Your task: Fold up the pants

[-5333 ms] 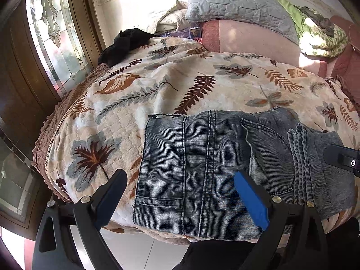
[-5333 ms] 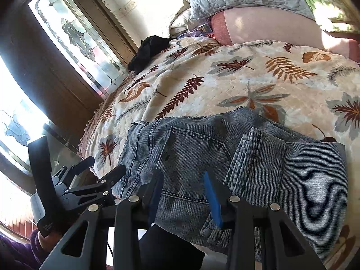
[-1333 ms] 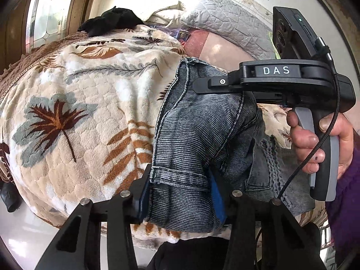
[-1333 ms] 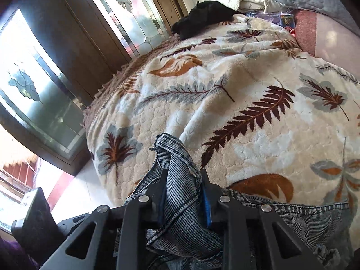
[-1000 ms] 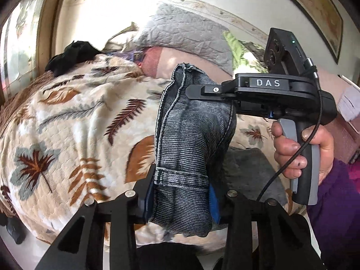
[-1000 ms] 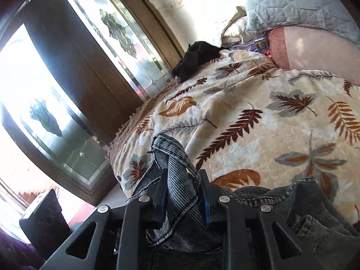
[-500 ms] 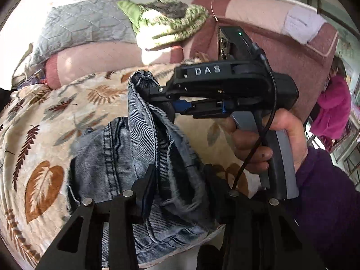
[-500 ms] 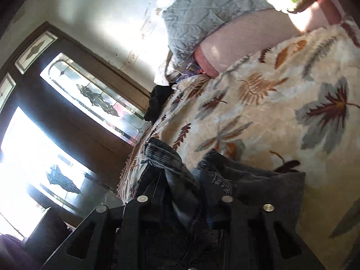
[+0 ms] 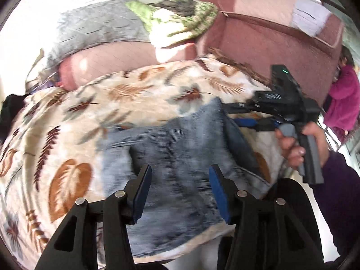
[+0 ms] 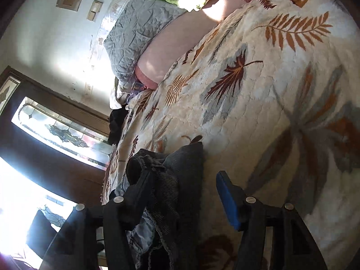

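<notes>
The denim pants (image 9: 180, 153) lie folded on the leaf-print blanket (image 9: 74, 135). Both grippers, left (image 9: 178, 189) and right (image 10: 182, 193), stand open-jawed (cloth drapes one right finger); withdraw slowly, squaring edges.

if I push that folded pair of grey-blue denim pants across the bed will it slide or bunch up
The folded grey-blue denim pants would probably bunch: the fabric sags in loose folds near the right hand-held gripper. The plush leaf-print quilted blanket beneath likely drags. Layered denim probably feels fairly heavy.
</notes>
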### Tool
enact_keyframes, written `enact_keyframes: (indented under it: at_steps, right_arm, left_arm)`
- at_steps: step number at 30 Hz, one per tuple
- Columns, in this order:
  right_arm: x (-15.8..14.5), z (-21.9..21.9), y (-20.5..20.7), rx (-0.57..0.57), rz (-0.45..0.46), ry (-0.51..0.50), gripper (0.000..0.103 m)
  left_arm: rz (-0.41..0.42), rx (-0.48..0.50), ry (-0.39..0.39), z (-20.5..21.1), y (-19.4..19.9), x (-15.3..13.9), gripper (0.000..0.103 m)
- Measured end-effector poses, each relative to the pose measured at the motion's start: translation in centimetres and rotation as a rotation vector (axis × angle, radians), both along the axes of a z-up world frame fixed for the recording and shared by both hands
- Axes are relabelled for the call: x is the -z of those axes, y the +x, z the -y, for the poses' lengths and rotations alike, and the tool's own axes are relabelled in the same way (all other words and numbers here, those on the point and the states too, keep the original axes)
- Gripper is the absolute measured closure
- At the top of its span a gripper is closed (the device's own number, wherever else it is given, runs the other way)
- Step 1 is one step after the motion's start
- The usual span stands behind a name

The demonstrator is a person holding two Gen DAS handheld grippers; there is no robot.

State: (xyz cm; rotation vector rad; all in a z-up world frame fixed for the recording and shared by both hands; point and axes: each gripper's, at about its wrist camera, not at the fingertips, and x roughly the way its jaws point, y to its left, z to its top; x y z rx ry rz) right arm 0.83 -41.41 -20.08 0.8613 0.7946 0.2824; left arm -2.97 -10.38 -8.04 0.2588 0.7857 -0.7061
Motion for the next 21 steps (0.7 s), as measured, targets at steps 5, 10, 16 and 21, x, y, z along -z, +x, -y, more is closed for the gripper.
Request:
enact_keyframes:
  at_steps: [5,10,16,21]
  right_arm:
    - [-1.2,-1.3,0.2,0.035,0.009,-0.013,0.035]
    - [-2.0,-0.9,-1.4,0.127,0.046,0.032,0.027]
    - [-1.2,-2.9,0.1,0.096,-0.038,-0.031,0.027]
    - [-0.6,-5.7,2.3,0.052,-0.110,-0.131,0.032]
  left_arm:
    - [-0.004,-0.135,0.045,-3.1,2.4,1.1,0.045]
    - [-0.098,-0.201,0.045,-5.1,5.5,4.0,0.045]
    - [-0.049,-0.082,0.096,-2.6,4.5,6.2,0.045]
    - [-0.064,-0.050,0.166,-1.8,3.1,8.7,0.040]
